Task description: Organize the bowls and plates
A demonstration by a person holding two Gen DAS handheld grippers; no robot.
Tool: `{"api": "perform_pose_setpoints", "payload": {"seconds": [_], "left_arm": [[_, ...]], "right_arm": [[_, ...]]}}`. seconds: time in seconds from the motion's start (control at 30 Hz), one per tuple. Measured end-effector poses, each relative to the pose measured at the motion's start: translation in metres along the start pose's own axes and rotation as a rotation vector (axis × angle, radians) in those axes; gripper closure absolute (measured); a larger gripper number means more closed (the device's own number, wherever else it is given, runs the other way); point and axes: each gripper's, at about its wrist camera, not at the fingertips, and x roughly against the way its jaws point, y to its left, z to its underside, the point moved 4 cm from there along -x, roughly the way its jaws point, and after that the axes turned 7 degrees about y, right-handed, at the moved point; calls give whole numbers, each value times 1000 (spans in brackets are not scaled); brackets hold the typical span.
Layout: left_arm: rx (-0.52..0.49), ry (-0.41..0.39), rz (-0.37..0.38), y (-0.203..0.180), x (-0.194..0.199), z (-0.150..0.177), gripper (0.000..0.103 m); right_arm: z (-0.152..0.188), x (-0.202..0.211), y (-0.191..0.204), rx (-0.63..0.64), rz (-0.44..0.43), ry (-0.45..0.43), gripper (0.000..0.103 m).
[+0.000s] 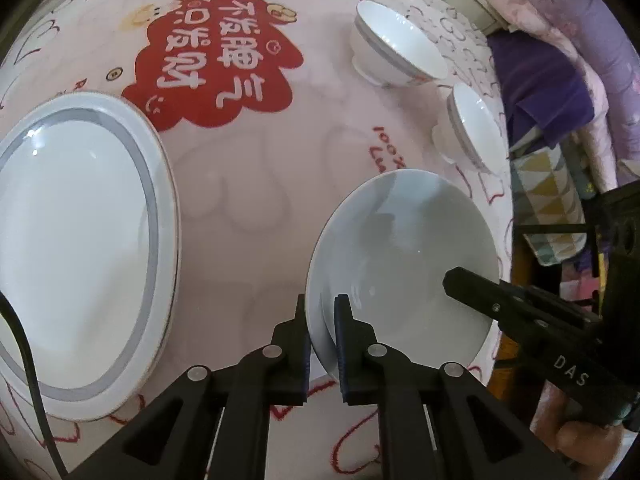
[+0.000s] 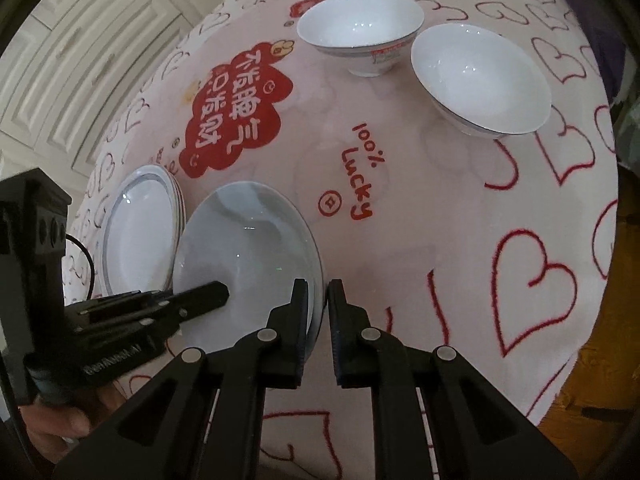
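A plain white plate (image 1: 400, 248) (image 2: 248, 248) is held between both grippers, apparently a little off the cloth. My left gripper (image 1: 320, 312) is shut on its left rim and shows in the right wrist view as a dark finger over the plate's near-left edge (image 2: 222, 294). My right gripper (image 2: 318, 296) is shut on the opposite rim; its tip (image 1: 452, 280) reaches over the plate in the left wrist view. A stack of grey-ringed plates (image 1: 80, 240) (image 2: 140, 232) lies just left of the held plate. Two white bowls (image 2: 360, 20) (image 2: 480, 80) stand upright farther back.
A pink cloth with red hearts and a red printed patch (image 2: 236, 112) covers the table. Its right edge (image 2: 592, 280) drops to a wooden floor (image 2: 600, 400). Purple bedding (image 1: 540, 92) lies past the bowls. White cabinet doors (image 2: 80, 60) stand at the back left.
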Motion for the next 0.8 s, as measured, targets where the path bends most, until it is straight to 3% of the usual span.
{"api": "perform_pose_setpoints", "payload": {"seconds": [0.27, 0.6, 0.63, 0.7, 0.73, 0.77, 0.8], "left_arm": [[-3, 1, -20, 0, -9, 4, 97], [-13, 0, -47, -5, -11, 0, 91], [-10, 1, -53, -4, -11, -1, 89], [-7, 3, -59, -3, -9, -1, 84], [-4, 1, -71, -2, -7, -1, 77], [-3, -1, -80, -1, -6, -1, 73], [-3, -5, -87, 0, -3, -1, 62]], "right_arm": [[3, -16, -11, -38, -27, 66, 93], [3, -15, -12, -48, -24, 65, 88], [4, -14, -13, -49, -21, 65, 84], [5, -13, -13, -55, -20, 58, 66], [4, -12, -15, -57, -17, 51, 48], [4, -10, -16, -59, -16, 40, 36], [4, -6, -18, -67, -18, 23, 33]]}}
